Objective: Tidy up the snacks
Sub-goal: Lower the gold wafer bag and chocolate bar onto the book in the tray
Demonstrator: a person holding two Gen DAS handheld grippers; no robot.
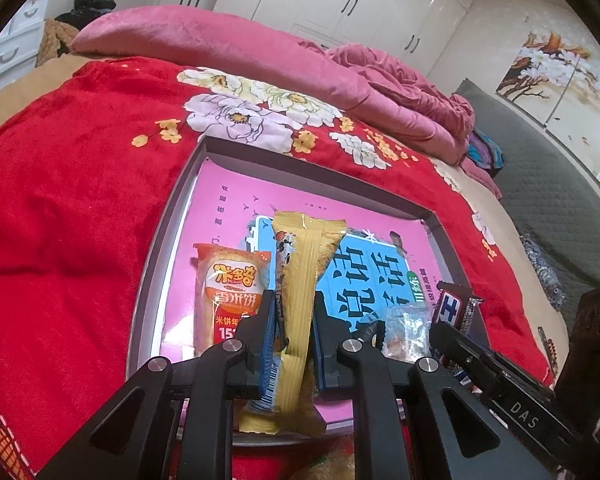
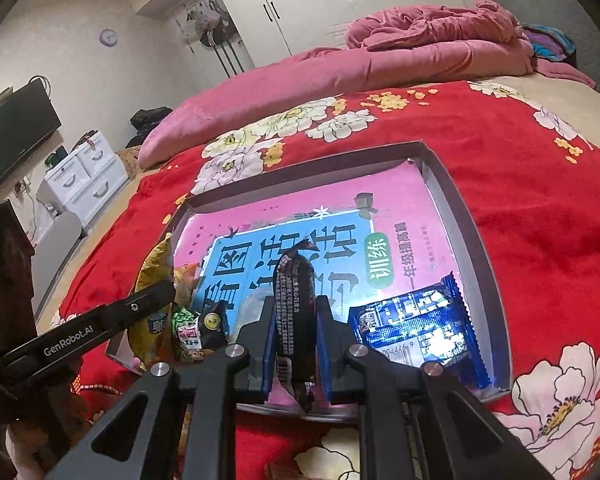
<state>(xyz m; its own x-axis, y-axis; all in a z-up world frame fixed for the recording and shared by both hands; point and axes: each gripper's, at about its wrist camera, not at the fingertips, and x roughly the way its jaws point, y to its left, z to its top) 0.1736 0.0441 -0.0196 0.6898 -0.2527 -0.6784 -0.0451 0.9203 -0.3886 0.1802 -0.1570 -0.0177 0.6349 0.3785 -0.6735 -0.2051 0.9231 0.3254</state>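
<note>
My other gripper's arm [image 2: 84,334], lower left of my right view, reads "GenRobot.AI"; lower right of my left view, "DAS". Orange rice-cracker packet [image 1: 230,300]: "米多奇", "香米饼". Book cover [image 2: 380,256]: "训练".

Each claw [image 1: 294,332] [image 2: 296,332] is matte black with blue ribbed pads [image 1: 269,354]. Round silver screws [image 1: 233,345] cap the linkage arms. White "GenRobot.AI" lettering marks one side.

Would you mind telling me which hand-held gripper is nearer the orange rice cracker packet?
Left. The left hand-held gripper sits right beside the orange rice cracker packet; the right hand-held gripper is farther across the tray.
</note>
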